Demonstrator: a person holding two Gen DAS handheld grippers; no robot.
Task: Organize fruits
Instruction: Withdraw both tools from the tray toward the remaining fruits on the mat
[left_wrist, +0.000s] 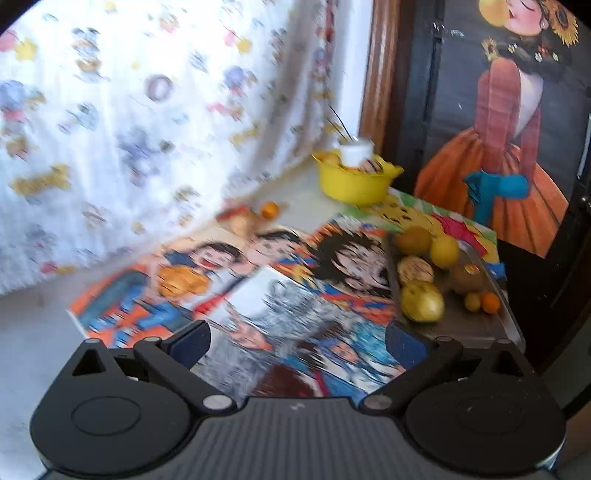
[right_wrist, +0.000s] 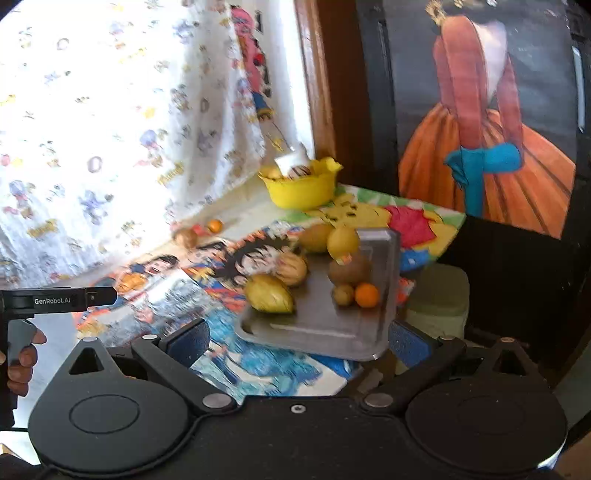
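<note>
Cartoon cloth (right_wrist: 258, 362); fruit tray (right_wrist: 325, 325); both tools spread.

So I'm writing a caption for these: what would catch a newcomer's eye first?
Probably the grey tray of fruit at the table's right edge, with lemons and a small orange. Behind it, a yellow bowl stands by the curtain. Both claws, left and right, gape empty in front.

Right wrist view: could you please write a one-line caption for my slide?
Open right gripper faces a grey tray of fruit, with a yellow bowl behind it.
</note>
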